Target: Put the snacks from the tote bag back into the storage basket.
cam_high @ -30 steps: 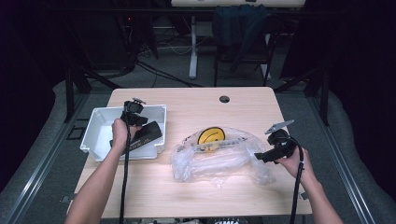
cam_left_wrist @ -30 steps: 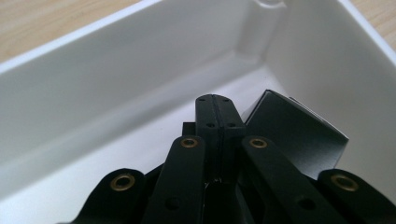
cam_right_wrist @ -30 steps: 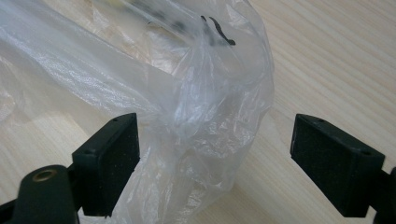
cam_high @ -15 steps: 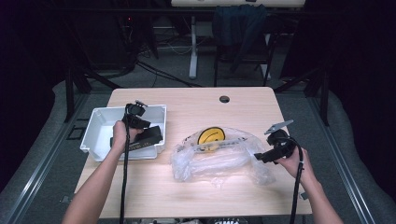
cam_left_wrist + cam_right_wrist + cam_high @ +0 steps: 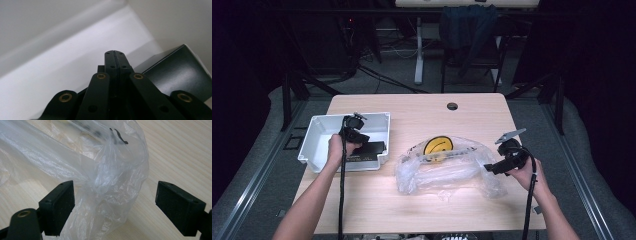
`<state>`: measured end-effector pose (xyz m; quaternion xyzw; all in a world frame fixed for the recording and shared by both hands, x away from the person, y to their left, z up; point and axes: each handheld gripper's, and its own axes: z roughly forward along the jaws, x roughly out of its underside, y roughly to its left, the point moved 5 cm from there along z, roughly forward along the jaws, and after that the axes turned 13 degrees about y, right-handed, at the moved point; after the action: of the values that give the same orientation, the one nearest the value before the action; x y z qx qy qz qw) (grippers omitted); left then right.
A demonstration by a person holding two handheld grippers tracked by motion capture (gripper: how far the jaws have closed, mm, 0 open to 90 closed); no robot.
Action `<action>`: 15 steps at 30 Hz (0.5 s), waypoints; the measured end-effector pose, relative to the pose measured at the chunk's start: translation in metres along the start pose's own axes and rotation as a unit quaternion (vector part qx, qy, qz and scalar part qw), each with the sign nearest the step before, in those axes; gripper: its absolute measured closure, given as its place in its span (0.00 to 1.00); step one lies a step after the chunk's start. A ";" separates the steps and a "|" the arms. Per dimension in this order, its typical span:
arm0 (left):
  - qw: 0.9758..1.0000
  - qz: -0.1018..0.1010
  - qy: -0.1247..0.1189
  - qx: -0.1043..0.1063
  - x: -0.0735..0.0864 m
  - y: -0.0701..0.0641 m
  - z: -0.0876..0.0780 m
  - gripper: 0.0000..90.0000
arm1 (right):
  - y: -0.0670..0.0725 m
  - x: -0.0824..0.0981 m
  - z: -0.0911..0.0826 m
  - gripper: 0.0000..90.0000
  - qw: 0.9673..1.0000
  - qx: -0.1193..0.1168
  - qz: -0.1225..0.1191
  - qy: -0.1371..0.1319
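At the left of the high view, a white plastic bin (image 5: 314, 137) sits on the light wooden table (image 5: 422, 107), with a flat black box (image 5: 368, 148) lying inside it against the right wall. The left gripper (image 5: 357, 135) reaches into the bin just beside that box. The left gripper view adds detail: its jaws are pressed fully together with nothing between them, over the bin's white floor (image 5: 62, 62), and the black box (image 5: 178, 72) lies at the right of the frame.

In the middle of the high view lies a crumpled clear plastic bag (image 5: 447, 172) with a yellow smiley-face disc (image 5: 438, 146) inside. At the right, the right gripper (image 5: 492, 168) meets the bag's end. The right gripper view shows its jaws spread wide either side of the bag (image 5: 100, 170), the pads not pressing it.
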<state>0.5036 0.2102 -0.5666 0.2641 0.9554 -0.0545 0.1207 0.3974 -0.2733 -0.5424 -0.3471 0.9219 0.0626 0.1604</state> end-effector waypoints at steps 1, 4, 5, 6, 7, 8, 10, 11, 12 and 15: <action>1.000 0.003 0.001 0.001 0.001 0.001 0.000 1.00 | 0.000 0.000 0.000 0.17 1.000 0.000 -0.001 -0.002; 1.000 -0.001 0.002 0.001 0.003 0.001 0.002 1.00 | 0.000 0.000 0.000 0.17 1.000 0.001 -0.002 0.000; 1.000 -0.002 0.003 0.001 0.004 0.001 0.001 1.00 | 0.000 0.000 0.000 0.17 1.000 0.001 -0.002 0.000; 1.000 -0.002 0.003 0.000 0.004 0.001 0.001 1.00 | 0.000 0.000 0.000 0.17 1.000 0.001 -0.002 -0.001; 1.000 -0.004 0.004 -0.005 0.005 0.002 0.001 1.00 | 0.000 0.000 0.000 0.17 1.000 0.001 -0.002 -0.001; 1.000 -0.008 0.003 -0.011 0.005 0.004 0.000 0.99 | 0.000 0.000 0.000 0.17 1.000 0.001 -0.002 -0.001; 1.000 -0.013 0.004 -0.009 0.007 0.006 -0.001 0.99 | 0.000 0.000 0.000 0.17 1.000 0.000 -0.002 -0.002; 1.000 -0.013 0.005 -0.009 0.008 0.007 -0.001 0.99 | 0.000 0.000 0.000 0.17 1.000 0.000 -0.001 -0.002; 1.000 -0.016 0.006 -0.008 0.009 0.008 -0.001 0.99 | 0.000 0.000 0.000 0.17 1.000 0.000 -0.001 -0.002; 1.000 -0.024 0.014 -0.006 0.012 0.010 0.000 0.99 | 0.000 0.000 0.000 0.17 1.000 0.001 -0.002 0.001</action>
<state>0.4988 0.2241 -0.5702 0.2408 0.9634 -0.0484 0.1074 0.3974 -0.2728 -0.5419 -0.3489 0.9213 0.0613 0.1600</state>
